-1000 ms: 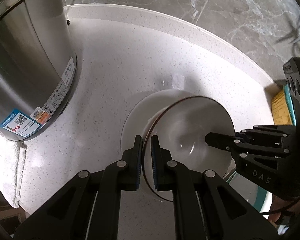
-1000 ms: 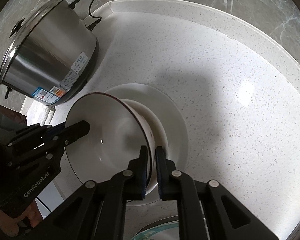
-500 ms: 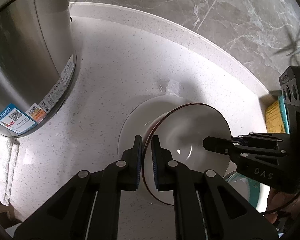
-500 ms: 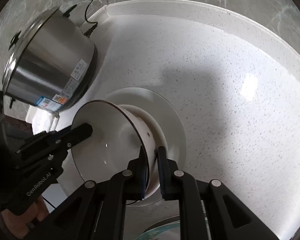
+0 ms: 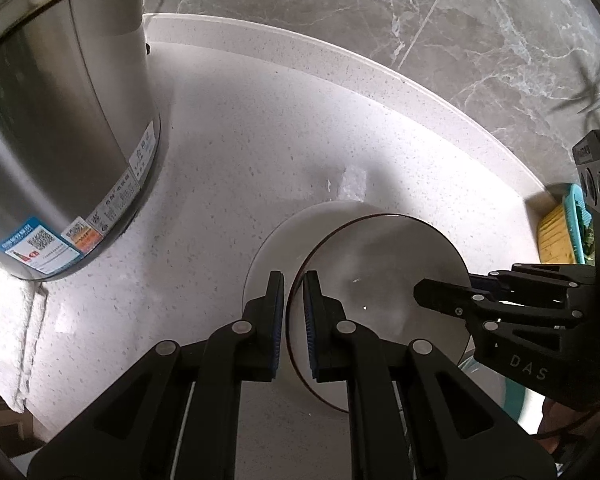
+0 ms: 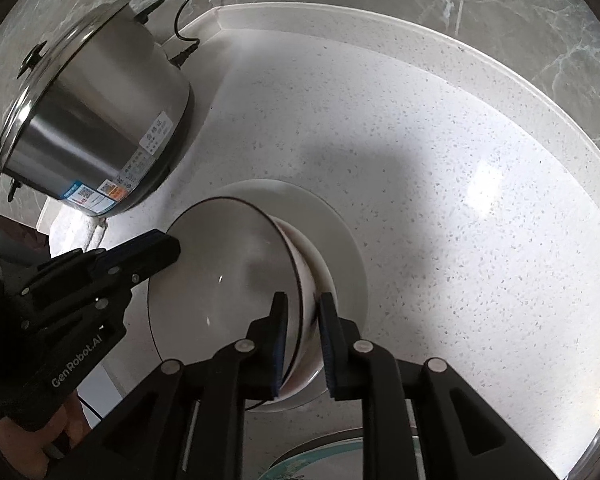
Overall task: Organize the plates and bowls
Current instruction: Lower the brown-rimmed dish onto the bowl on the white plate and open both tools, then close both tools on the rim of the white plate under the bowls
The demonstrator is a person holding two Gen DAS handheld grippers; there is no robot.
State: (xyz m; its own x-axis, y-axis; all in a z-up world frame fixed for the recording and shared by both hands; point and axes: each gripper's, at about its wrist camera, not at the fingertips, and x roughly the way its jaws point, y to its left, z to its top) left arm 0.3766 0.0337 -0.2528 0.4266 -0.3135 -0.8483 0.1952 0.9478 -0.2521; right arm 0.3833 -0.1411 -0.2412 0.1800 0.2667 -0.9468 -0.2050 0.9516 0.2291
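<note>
A white bowl with a dark rim (image 5: 380, 280) (image 6: 228, 272) sits on a white plate (image 5: 272, 248) (image 6: 340, 248) on the speckled counter. My left gripper (image 5: 294, 292) straddles the bowl's left rim with a small gap at each pad, so it is open; it also shows in the right wrist view (image 6: 168, 246). My right gripper (image 6: 303, 312) straddles the bowl's right rim with its jaws apart, open; it also shows in the left wrist view (image 5: 424, 294).
A steel pot (image 5: 52, 140) (image 6: 88, 140) with a power cord stands at the back left. A teal-rimmed dish (image 6: 332, 456) (image 5: 504, 392) lies near the front. A yellow and teal item (image 5: 560, 228) is at the right. A raised counter edge meets the marble wall behind.
The bowl has come down onto the plate. Both grippers' jaws have spread slightly off the bowl's rim, the right one more clearly.
</note>
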